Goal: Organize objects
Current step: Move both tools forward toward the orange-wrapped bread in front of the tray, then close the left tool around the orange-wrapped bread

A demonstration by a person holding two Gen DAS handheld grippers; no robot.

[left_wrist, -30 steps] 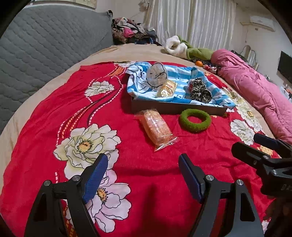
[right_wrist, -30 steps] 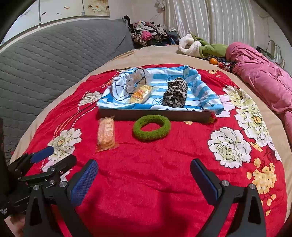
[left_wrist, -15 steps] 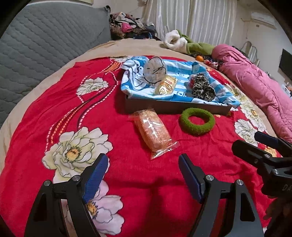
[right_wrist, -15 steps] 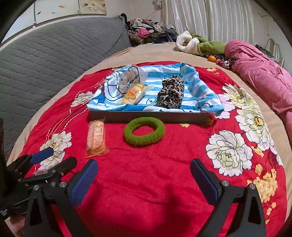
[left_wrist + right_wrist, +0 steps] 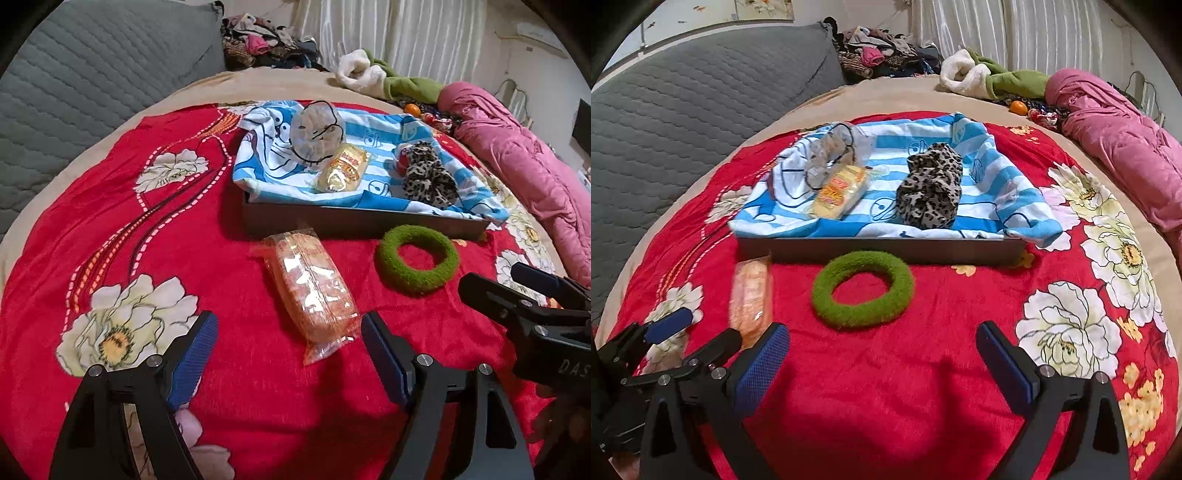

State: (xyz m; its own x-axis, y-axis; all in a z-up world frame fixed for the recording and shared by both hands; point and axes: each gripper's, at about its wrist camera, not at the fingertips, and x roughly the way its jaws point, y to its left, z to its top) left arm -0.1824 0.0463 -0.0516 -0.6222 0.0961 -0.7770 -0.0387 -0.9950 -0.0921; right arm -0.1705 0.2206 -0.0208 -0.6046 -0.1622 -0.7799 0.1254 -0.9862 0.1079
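Observation:
An orange snack packet (image 5: 314, 286) lies on the red flowered blanket, just ahead of my open, empty left gripper (image 5: 288, 350). A green fuzzy ring (image 5: 862, 288) lies in front of my open, empty right gripper (image 5: 882, 354); it also shows in the left wrist view (image 5: 417, 260). Behind both stands a dark tray (image 5: 886, 249) lined with a blue striped cloth, holding a yellow snack packet (image 5: 838, 192), a leopard-print scrunchie (image 5: 931, 192) and a clear bag (image 5: 831, 151). The left gripper (image 5: 687, 332) shows at the right wrist view's lower left.
The bed carries a grey quilted headboard (image 5: 683, 110) on the left, a pink duvet (image 5: 1126, 147) on the right, and a white and green plush heap (image 5: 990, 77) plus a clothes pile (image 5: 879, 51) at the back. An orange (image 5: 1018, 107) lies by the duvet.
Both grippers have moved forward toward the items; the orange packet and the green ring now sit closer to the fingers. Both stay open.

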